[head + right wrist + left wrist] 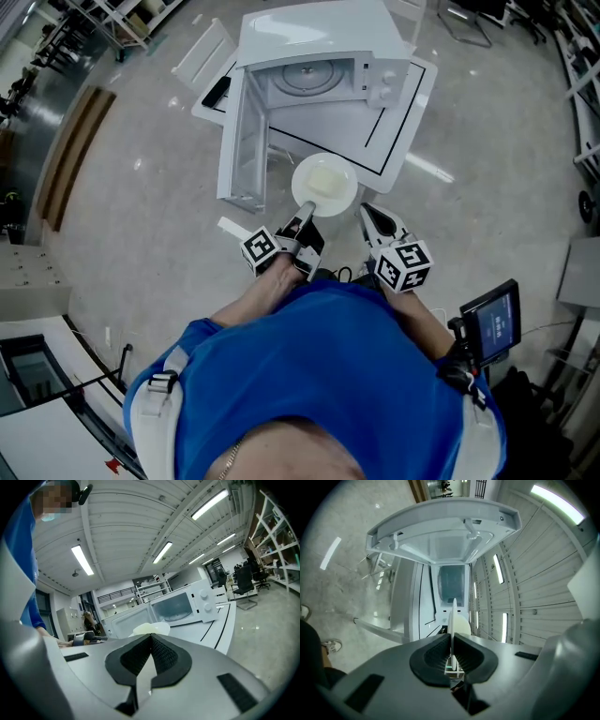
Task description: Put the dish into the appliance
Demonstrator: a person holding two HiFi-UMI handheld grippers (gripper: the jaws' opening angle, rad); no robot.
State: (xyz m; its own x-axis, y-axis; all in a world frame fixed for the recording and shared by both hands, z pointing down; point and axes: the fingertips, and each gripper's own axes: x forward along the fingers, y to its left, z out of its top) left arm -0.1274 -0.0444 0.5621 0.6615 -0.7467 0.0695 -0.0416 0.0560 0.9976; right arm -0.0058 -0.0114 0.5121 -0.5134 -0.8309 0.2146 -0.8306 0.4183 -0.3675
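The dish (325, 181), a white plate with a pale yellow middle, hangs just in front of the table's near edge. My left gripper (306, 217) is shut on its near rim. In the left gripper view the dish (454, 617) shows edge-on between the pads, pointing at the open cavity (452, 584). The white microwave (319, 56) stands on the white table (412, 122) with its door (246, 141) swung out to the left. My right gripper (367, 214) hovers right of the dish, apart from it, shut on nothing (151, 637). In its view the dish (152, 629) lies just beyond the tips, and the microwave (187, 604) behind.
A flat black object (217, 91) lies on the table left of the microwave. A small screen on a stand (492, 323) is at my right. Shelving (112, 19) and chairs stand at the room's far edges, with grey floor around the table.
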